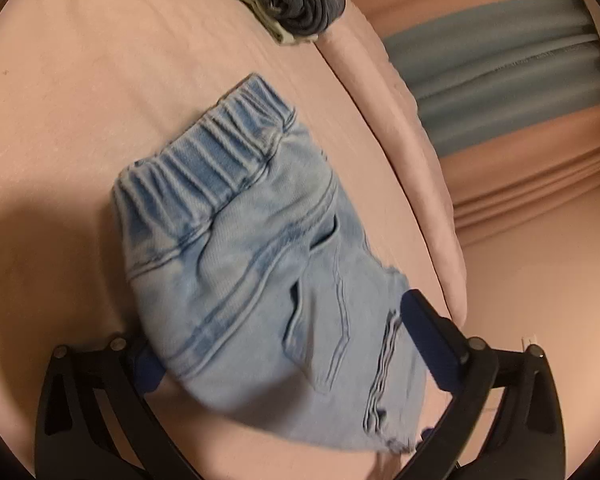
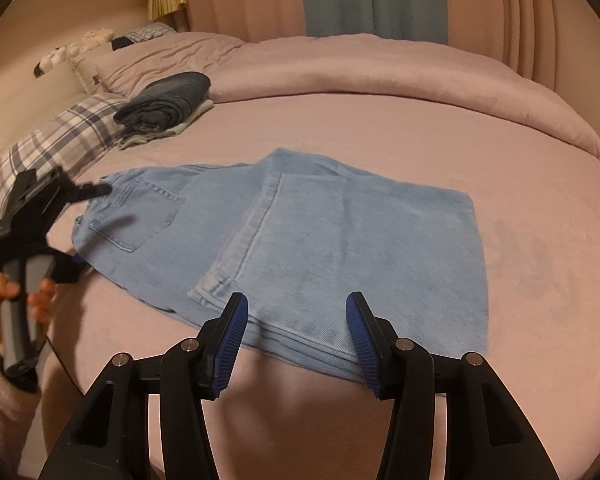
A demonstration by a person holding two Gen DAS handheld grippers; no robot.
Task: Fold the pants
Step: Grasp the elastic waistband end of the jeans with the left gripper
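Here the pants (image 2: 284, 248) lie folded — hem between the right tool (image 2: 296, 344) fingers.

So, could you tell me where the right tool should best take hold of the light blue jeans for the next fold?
Probably the stacked hem edge of the light blue jeans, approached from the near side. That edge lies flat on the bed between the open right tool pads.

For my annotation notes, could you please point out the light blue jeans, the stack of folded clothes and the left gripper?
light blue jeans (image 2: 340, 240): right wrist view, upper folded leg panel.
stack of folded clothes (image 2: 168, 100): right wrist view, dark top garment.
left gripper (image 1: 288, 352): left wrist view, midway between fingertips.
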